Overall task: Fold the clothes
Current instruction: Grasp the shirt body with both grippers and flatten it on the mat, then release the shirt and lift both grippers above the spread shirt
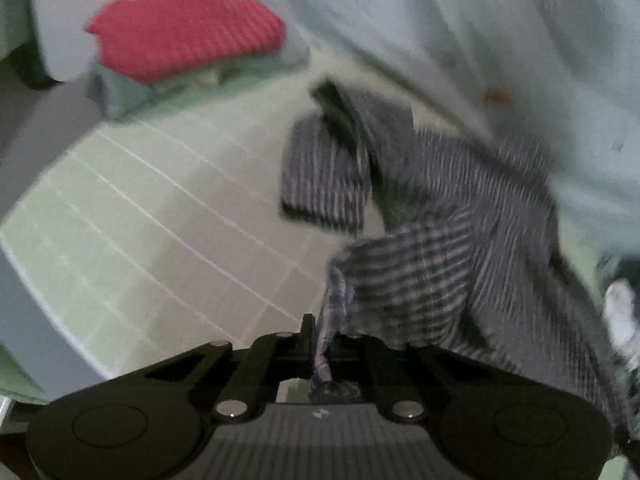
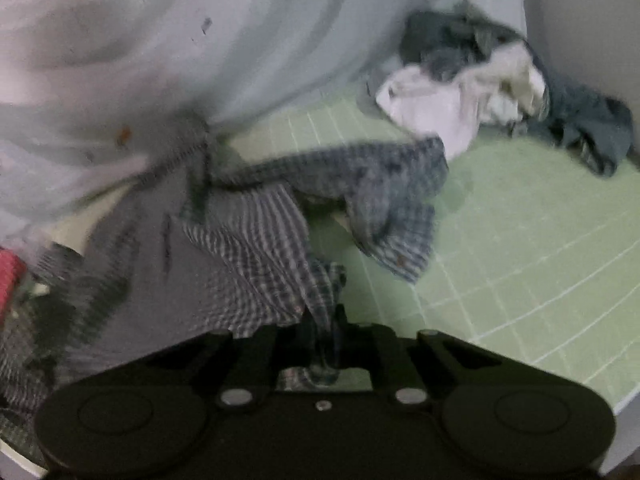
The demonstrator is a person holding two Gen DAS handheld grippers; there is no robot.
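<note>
A dark checked shirt (image 1: 432, 248) lies rumpled on the green gridded mat (image 1: 160, 220), with one sleeve spread toward the middle. My left gripper (image 1: 322, 344) is shut on a pinch of its edge, and the cloth rises into the jaws. In the right wrist view the same checked shirt (image 2: 360, 184) stretches over the mat (image 2: 520, 240). My right gripper (image 2: 326, 344) is shut on another bunched edge of it. Both views are blurred by motion.
A folded red garment (image 1: 184, 32) tops a stack of folded clothes (image 1: 132, 92) at the mat's far left. A heap of unfolded white and dark clothes (image 2: 500, 88) lies at the far right. A pale blue draped sheet (image 2: 200, 40) hangs behind the mat.
</note>
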